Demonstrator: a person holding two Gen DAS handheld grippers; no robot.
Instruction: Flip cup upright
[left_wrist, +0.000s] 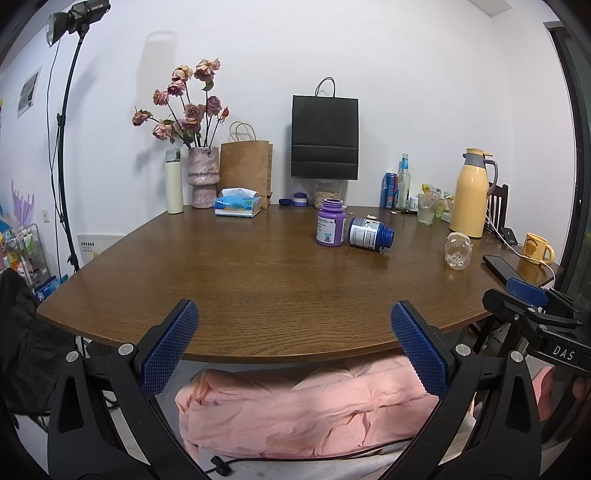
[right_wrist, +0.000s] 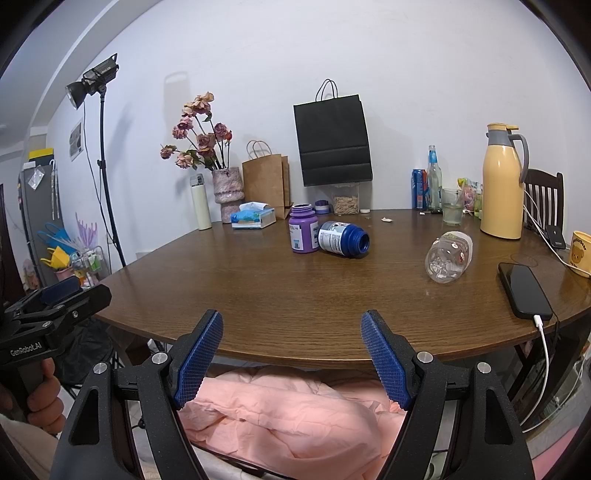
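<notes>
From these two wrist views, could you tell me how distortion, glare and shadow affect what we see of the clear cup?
Left wrist view: fisheye bows the table edge; the clear cup is small, with glare spots. Right wrist view: cup lies on its side, larger, sharp; the black bag leans from distortion; the studio light appears unlit.

**Surfaces as I see them**

My table (right_wrist: 295, 295) is brown wood with visible grain and a soft sheen. The cup (right_wrist: 448, 256) looks like clear glossy glass or plastic. My right gripper (right_wrist: 291, 356) has matt black arms, rough blue gridded pads (right_wrist: 199, 363) and shiny metal screws
</notes>
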